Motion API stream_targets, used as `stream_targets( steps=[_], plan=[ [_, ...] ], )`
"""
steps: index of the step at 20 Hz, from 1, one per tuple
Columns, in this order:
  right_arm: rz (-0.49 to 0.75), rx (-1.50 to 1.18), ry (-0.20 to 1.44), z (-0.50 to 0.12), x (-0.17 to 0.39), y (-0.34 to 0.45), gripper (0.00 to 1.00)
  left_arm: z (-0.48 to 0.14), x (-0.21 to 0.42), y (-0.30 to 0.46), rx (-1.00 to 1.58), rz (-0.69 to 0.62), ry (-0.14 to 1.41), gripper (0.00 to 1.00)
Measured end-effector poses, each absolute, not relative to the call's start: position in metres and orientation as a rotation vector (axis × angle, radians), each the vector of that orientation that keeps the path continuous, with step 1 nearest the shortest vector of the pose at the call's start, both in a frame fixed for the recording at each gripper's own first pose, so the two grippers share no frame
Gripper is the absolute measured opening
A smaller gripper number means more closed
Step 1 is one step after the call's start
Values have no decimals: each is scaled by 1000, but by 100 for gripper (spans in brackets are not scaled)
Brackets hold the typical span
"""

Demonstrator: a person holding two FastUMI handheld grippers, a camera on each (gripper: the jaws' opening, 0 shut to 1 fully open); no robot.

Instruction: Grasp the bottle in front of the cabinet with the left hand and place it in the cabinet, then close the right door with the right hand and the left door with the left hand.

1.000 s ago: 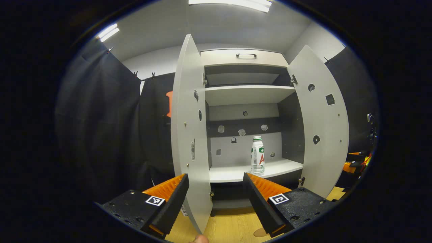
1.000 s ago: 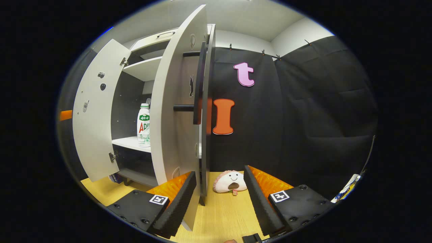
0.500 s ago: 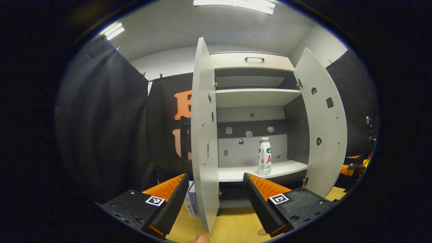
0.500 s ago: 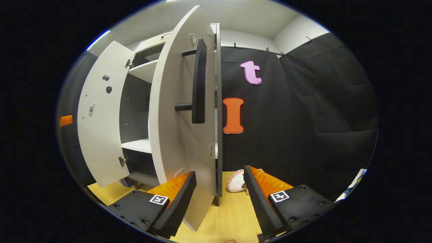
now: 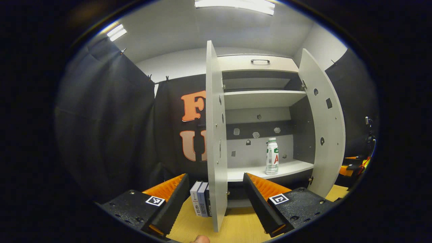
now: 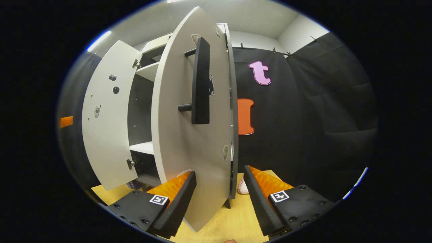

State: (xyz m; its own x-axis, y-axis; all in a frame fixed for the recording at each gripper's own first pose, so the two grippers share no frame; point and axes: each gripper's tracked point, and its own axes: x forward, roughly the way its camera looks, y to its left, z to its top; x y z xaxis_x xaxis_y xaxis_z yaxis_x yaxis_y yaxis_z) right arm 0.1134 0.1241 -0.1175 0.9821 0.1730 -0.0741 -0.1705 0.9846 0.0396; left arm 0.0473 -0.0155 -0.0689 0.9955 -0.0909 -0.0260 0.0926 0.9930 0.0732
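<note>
The white bottle (image 5: 271,161) with a green cap stands upright on the lower shelf (image 5: 293,166) of the grey cabinet (image 5: 263,98). Both doors stand open. In the left gripper view the left door (image 5: 215,135) appears edge-on between the fingers of my open left gripper (image 5: 216,202), farther off. The right door (image 5: 325,128) swings out at the right. In the right gripper view the right door's outer face (image 6: 189,141) with its black handle (image 6: 200,81) rises just ahead of my open right gripper (image 6: 217,202). It hides the bottle. The left door's inner face (image 6: 106,118) lies beyond.
Two or three books (image 5: 200,202) stand on the wooden floor (image 5: 236,226) beside the left door's foot. A plush toy (image 6: 241,187) peeks out behind the right door's lower corner. Black cloth walls close in on both sides.
The left gripper view has swung left, so the left door turned edge-on and the books came into sight. My right gripper moved round the right door's outer face; bottle and plush slid behind it.
</note>
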Motion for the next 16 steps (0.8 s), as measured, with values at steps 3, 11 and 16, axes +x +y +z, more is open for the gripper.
stream_targets(
  steps=[3, 11, 16],
  plan=[
    [171, 48, 69, -116, 120, 130, 94, -70, 44, -6, 65, -81, 27, 97],
    [179, 45, 49, -114, 131, 140, 94, -71, 43, 12, 62, -53, 31, 97],
    [181, 52, 35, -110, 150, 153, 94, -74, 44, 18, 56, -44, 38, 97]
  ],
)
